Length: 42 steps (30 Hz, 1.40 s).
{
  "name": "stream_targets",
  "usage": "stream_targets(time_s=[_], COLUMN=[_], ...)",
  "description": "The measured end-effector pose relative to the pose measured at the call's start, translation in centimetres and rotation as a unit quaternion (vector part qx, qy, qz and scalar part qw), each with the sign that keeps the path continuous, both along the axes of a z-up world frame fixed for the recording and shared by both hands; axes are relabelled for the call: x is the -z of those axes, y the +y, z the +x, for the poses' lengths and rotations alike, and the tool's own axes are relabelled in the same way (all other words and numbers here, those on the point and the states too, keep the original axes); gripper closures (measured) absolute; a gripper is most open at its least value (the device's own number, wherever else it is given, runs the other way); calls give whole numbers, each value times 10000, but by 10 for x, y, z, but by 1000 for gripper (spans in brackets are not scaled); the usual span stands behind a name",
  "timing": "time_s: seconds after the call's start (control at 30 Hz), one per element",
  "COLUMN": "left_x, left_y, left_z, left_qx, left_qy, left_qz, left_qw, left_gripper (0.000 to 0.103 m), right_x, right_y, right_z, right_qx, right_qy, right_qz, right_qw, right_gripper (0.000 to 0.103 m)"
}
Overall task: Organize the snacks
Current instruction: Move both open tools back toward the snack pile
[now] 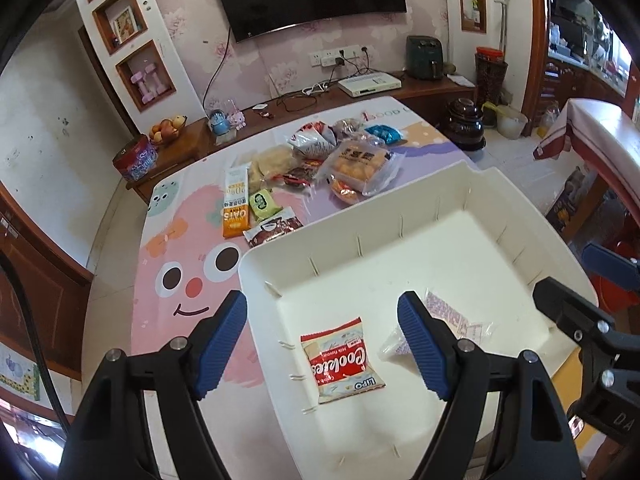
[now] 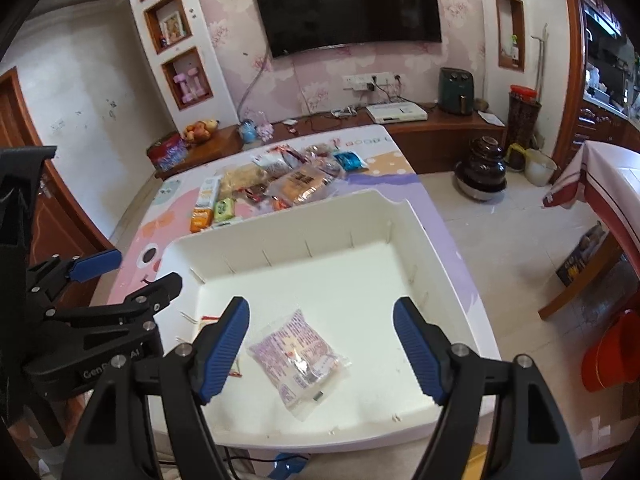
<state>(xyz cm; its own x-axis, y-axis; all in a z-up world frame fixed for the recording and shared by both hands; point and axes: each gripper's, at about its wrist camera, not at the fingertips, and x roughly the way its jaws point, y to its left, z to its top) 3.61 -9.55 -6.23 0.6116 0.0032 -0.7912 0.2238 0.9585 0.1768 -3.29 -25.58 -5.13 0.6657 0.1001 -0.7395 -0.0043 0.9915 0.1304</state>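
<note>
Across the counter (image 1: 192,264) lies a cartoon-printed mat, and one white bin (image 1: 472,184) fills its near right corner. Toward the far edge sits a heap of snack packs (image 1: 320,160), too overlapped to count exactly; one orange oats box (image 1: 236,204), one green packet (image 1: 262,205) and one brown sachet (image 1: 276,231) lie along the heap's left and near side. Inside the bin are two packs: one red-and-white cookie pack (image 1: 342,360) near its front left corner and one clear purple-printed pack (image 2: 298,360) beside it. The left gripper (image 1: 322,344) hangs over the cookie pack, fingers spread and holding nothing. The right gripper (image 2: 320,346) hangs over the purple pack, fingers likewise spread, empty.
</note>
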Motion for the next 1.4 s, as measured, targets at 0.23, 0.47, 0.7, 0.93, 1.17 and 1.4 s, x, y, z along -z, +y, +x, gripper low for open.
stream_targets(time_s=[0.23,0.47,0.7,0.93,1.17,1.4], left_x=[-13,-42,-84,-117,-119,-51], left_y=[11,27,51,80,100,124], left_z=[3,9,30,84,170,263], left_qx=[-101,35,-49,-112,-374,-777], left_qy=[-242,-408,-1027,-1108,-817,7], left_qz=[-206,-557,-368,-208,113,46], left_qw=[9994,9976,9940,9936,9959,9970], left_gripper=[29,24,15,9,9,9], right_x=[-9,-20,-67,-119,-131,-56], right_y=[12,11,3,22,48,56], right_z=[6,43,102,159,234,314], right_qx=[-171,-446,-502,-828,-970,-1244], right_qy=[-288,161,157,-144,-12,1021], right_qz=[-153,-376,-397,-657,-930,-622], right_qw=[9993,9982,9978,9943,9909,9850], right_gripper=[28,28,28,28,28,27])
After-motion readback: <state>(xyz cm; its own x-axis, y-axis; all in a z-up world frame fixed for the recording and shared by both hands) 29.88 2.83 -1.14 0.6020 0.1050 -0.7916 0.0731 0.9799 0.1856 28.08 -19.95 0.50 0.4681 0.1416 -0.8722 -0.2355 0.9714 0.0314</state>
